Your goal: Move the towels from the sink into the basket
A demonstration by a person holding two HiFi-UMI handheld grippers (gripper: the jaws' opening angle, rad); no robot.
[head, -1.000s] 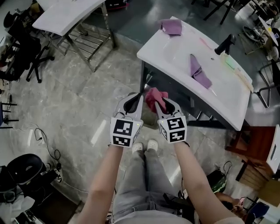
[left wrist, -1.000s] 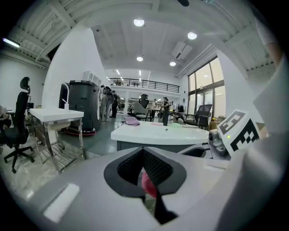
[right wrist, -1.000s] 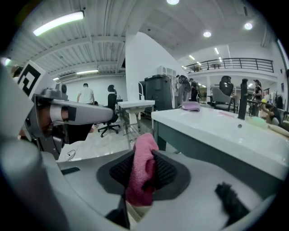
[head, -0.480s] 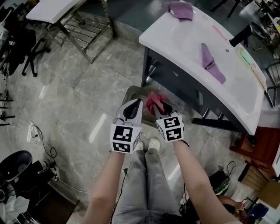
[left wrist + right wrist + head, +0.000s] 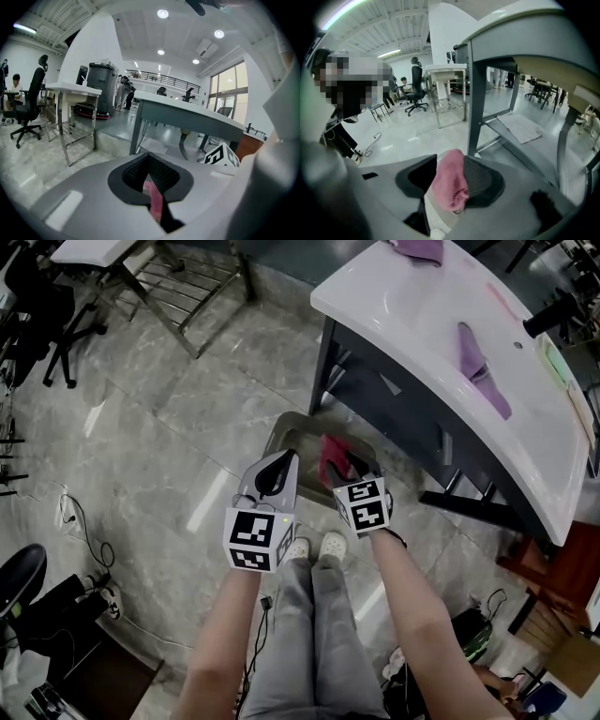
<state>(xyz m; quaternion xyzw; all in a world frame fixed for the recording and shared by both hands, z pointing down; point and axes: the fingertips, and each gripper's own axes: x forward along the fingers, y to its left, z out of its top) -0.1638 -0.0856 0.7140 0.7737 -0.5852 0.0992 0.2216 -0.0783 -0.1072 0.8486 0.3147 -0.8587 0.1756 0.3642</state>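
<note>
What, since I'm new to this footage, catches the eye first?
A pink towel hangs between the jaws of the right gripper, which have just been opening, low over the basket on the floor beside the sink stand. Up on the white sink, one purple towel lies in the basin and another purple towel at the far edge.

Head view: high above both sets of fingers, facing steeply down on the left gripper (image 5: 281, 461), right gripper (image 5: 349, 465) and floor (image 5: 169, 427); the sink table (image 5: 422, 324) lies beyond the fingers. Gripper views: each sits close behind its own fingers, low, facing outward across the room. Shared: the pink towel (image 5: 330, 452) between the right fingers shows in the head and right gripper views, as does the table.
</note>
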